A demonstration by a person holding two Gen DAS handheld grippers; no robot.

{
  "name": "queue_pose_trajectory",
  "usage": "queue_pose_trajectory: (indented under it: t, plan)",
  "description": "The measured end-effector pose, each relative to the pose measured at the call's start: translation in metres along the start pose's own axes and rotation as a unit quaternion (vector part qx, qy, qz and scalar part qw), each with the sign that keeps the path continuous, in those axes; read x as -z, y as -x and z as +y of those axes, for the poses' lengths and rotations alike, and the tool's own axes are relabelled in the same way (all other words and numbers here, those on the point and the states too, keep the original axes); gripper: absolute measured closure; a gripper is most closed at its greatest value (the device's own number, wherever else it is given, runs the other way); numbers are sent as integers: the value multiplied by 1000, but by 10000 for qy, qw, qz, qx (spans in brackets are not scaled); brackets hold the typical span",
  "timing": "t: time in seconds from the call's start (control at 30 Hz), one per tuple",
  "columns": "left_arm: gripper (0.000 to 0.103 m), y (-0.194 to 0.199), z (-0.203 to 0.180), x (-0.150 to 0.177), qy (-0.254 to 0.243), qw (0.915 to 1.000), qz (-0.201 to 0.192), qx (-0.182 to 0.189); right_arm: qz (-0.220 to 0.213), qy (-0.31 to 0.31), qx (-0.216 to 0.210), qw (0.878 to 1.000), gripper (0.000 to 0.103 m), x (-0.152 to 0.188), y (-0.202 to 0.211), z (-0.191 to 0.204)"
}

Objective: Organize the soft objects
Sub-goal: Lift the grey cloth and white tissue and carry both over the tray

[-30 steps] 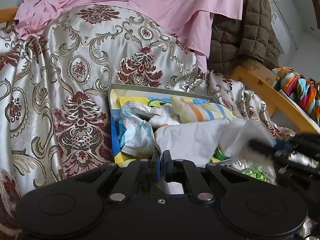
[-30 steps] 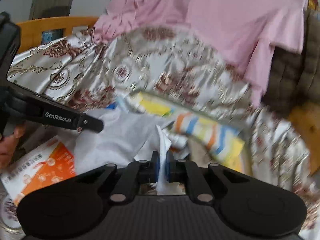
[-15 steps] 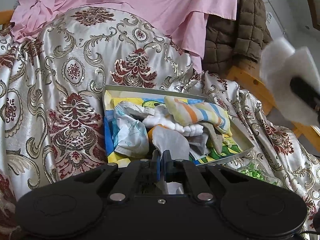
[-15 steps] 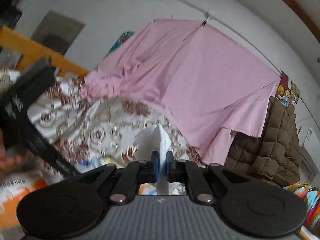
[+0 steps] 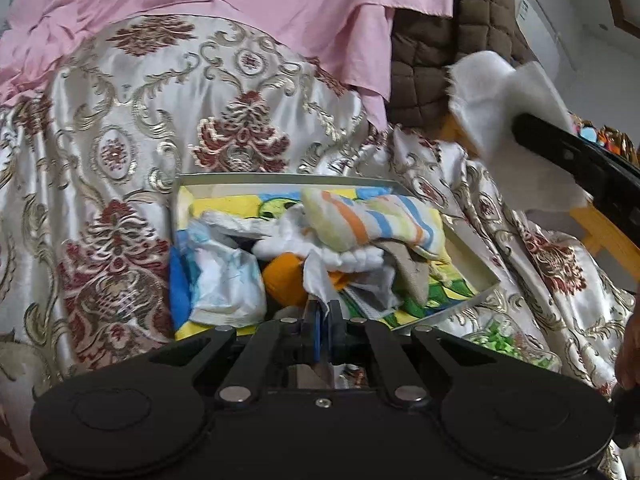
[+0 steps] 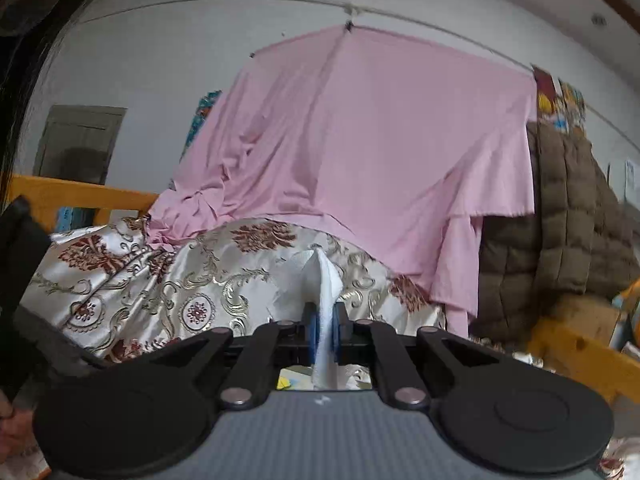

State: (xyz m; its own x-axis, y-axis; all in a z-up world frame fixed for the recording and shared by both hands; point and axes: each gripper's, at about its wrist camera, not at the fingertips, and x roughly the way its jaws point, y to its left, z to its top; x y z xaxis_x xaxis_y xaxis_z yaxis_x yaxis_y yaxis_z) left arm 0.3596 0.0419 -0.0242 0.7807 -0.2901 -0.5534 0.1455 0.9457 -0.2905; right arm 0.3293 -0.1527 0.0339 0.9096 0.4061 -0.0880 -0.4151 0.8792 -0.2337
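Note:
A shallow box (image 5: 280, 178) with a colourful printed bottom lies on the patterned satin cover. In it are a striped sock (image 5: 372, 224), a white-blue cloth (image 5: 224, 280), an orange piece (image 5: 284, 276) and white scraps. My left gripper (image 5: 322, 312) is shut on a thin white cloth strip (image 5: 318, 280) at the box's near edge. My right gripper (image 6: 324, 320) is shut on a white cloth (image 6: 322, 280), lifted high; it shows in the left wrist view (image 5: 500, 92) at upper right, right of the box.
A pink sheet (image 6: 380, 152) hangs behind the satin-covered mound (image 5: 120, 140). A brown quilted jacket (image 6: 568, 232) hangs at the right over an orange wooden frame (image 6: 580, 348). A green-printed bag (image 5: 508, 344) lies right of the box.
My right gripper has lifted the white cloth out of the box and up to the right. My left gripper stays shut at the box's near edge, moved slightly closer.

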Motion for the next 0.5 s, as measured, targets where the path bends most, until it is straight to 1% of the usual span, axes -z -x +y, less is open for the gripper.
queue_pose_trajectory:
  t: [0.07,0.13,0.17,0.27,0.37,0.5]
  plan:
    - [101,2,-8,-9,-99,9999,-48,62,142,-180,-2,9997,95,-3,-7,-8]
    - [101,5,-16,-19,-190,9994,-222,163,308,-426,-38,9986,95,-8,-15,-17]
    - [101,5,-19,-22,-237,9992,-286,158,389,-557,-62,9977,95,-10,-18,-23]
    - [101,-3,-21,-36,-308,9990,-306,45,578,-838,-152,9947,95,-20,-32,-42]
    - [101,-16,-17,-57,-226,9990,-373,-139,673,-1075,-182,9918,95,-30,-47,-62]
    - [101,-34,-17,-88,-260,9975,-548,-353,919,-1723,-299,9803,95,-41,-73,-90]
